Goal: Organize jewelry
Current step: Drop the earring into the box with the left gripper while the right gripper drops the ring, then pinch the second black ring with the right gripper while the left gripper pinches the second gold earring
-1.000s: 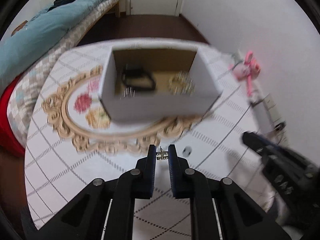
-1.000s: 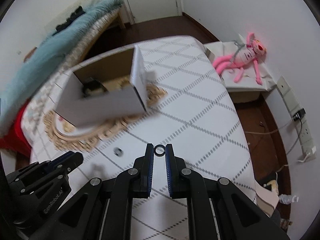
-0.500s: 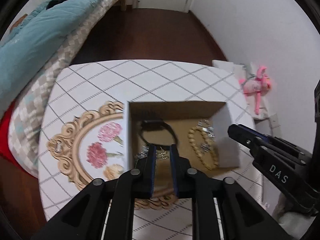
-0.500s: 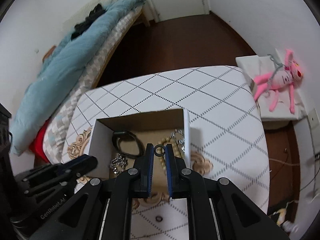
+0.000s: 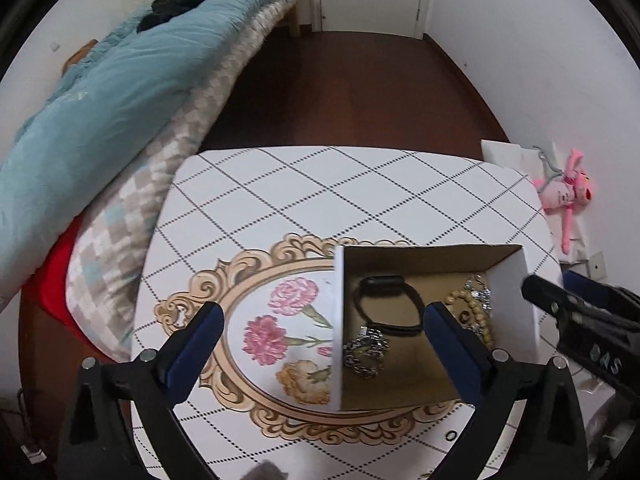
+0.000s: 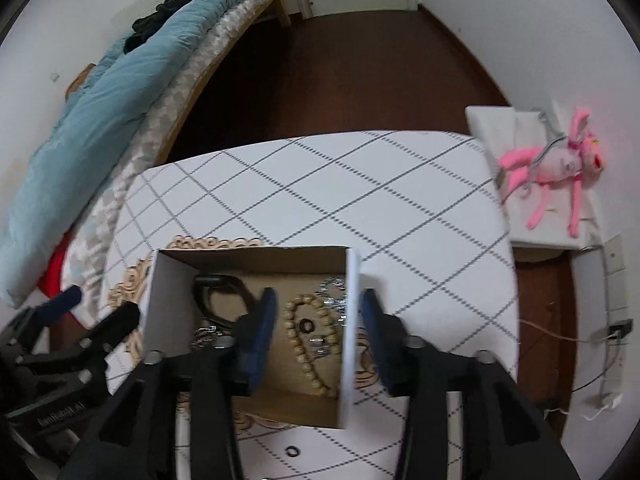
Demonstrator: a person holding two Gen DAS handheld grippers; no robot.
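Both grippers are found released, where half a second ago each was clenched on a small piece over the box. The left gripper [image 5: 320,316] is spread wide, with one of its fingers [image 5: 200,328] over the floral mat [image 5: 280,336] and the other over the box interior; nothing is held between them. The right gripper [image 6: 318,308] is likewise spread, its fingers [image 6: 264,320] straddling the right wall of the box [image 6: 348,320], and it is empty.

A dark ring [image 6: 307,325], held by the right gripper in the earlier frame, is now seen lying on the box floor inside the loop of the bead bracelet [image 6: 308,344]. The small metal piece carried earlier by the left gripper cannot be singled out among the contents.

Inside the box [image 5: 508,280], a black band [image 5: 388,304] is noted at the back left, a metal watch [image 5: 366,350] in front of it, and silver chain pieces [image 5: 476,288] at the back right beside the beads. A second ring [image 6: 292,451] is left on the counter [image 6: 360,184], just in front of the box.

Writing: "DAS" is read, inverted, on the right gripper's body [image 5: 600,356] in the left view. Lettering on the left gripper's body [image 6: 60,412] in the right view is too blurred to be read.
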